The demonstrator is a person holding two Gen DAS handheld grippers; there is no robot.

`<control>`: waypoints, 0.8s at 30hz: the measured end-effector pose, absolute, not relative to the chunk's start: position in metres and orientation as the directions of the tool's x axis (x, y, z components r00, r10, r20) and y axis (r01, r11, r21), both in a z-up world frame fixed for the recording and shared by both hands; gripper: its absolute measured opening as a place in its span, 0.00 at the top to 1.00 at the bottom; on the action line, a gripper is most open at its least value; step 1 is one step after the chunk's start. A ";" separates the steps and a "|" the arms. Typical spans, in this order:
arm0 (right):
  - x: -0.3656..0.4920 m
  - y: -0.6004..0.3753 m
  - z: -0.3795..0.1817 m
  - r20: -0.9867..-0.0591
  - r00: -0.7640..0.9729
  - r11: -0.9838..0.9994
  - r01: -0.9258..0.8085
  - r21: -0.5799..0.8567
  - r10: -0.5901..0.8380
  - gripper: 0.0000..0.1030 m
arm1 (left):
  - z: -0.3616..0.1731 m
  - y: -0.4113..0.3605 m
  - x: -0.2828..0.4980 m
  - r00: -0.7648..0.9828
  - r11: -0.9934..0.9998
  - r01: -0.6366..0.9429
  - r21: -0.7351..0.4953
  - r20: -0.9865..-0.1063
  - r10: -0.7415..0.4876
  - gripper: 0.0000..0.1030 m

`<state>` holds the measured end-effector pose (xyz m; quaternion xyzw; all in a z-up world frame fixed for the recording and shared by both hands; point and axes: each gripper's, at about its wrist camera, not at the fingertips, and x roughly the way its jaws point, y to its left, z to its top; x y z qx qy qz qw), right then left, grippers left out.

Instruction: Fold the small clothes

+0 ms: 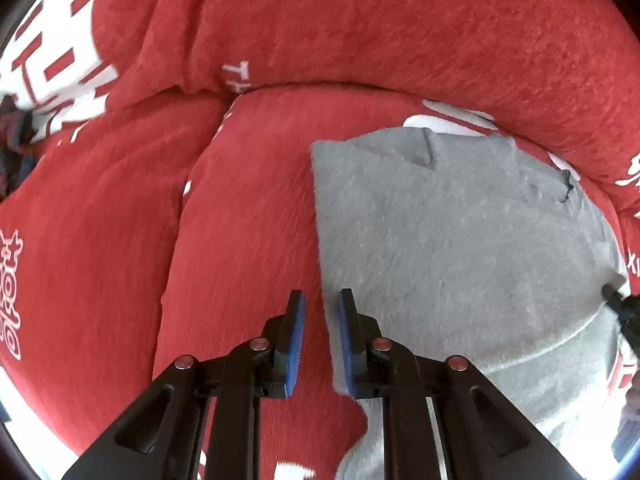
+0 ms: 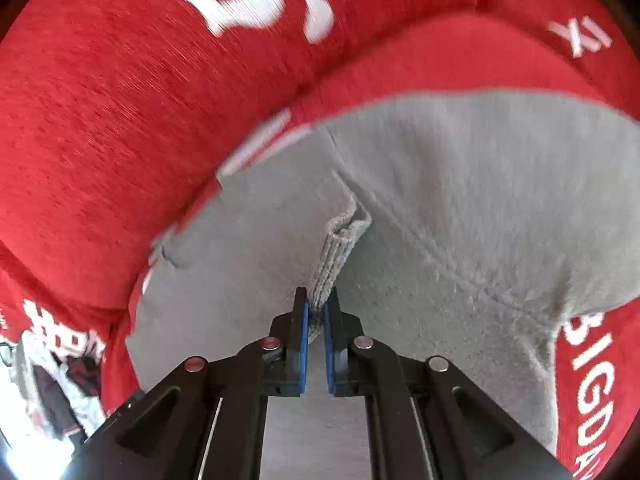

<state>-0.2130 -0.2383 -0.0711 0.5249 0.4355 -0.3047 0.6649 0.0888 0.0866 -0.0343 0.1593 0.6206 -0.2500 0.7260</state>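
A small grey garment [image 1: 452,240] lies flat on a red sofa cover. My left gripper [image 1: 322,300] is open, with its blue pads astride the garment's left edge, holding nothing. In the right wrist view the same grey garment [image 2: 460,200] fills the middle. My right gripper [image 2: 316,304] is shut on a ribbed grey hem piece [image 2: 336,252] of the garment and holds it pinched and raised above the rest of the cloth.
The red sofa cover [image 1: 248,208] with white lettering spans both views; its backrest [image 2: 120,100] rises behind the garment. The tip of the other gripper [image 1: 624,308] shows at the right edge of the left wrist view. Clutter [image 2: 60,392] shows at the lower left.
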 end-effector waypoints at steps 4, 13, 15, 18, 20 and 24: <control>-0.221 -0.226 -0.056 -0.908 0.418 0.291 0.864 0.412 0.044 0.82 | -0.023 0.105 0.077 0.076 0.815 0.570 -0.105 -0.981 -0.179 0.82; -0.181 -0.115 -0.054 -0.837 0.446 0.444 0.710 0.546 0.317 0.82 | -0.053 0.119 0.063 -0.133 0.802 0.526 -0.284 -0.959 -0.252 0.82; -0.175 -0.104 -0.060 -0.824 0.449 0.430 0.705 0.565 0.346 0.82 | -0.053 0.117 0.066 -0.108 0.796 0.530 -0.293 -0.954 -0.279 0.82; -0.169 -0.099 -0.061 -0.816 0.451 0.428 0.697 0.575 0.361 0.82 | -0.050 0.112 0.068 -0.071 0.794 0.542 -0.275 -0.956 -0.283 0.82; -0.173 -0.100 -0.055 -0.816 0.451 0.438 0.690 0.576 0.362 0.82 | -0.043 0.110 0.065 -0.017 0.787 0.565 -0.248 -0.957 -0.290 0.82; -0.173 -0.097 -0.046 -0.824 0.446 0.476 0.673 0.566 0.350 0.82 | -0.034 0.107 0.054 0.132 0.778 0.617 -0.117 -0.960 -0.249 0.82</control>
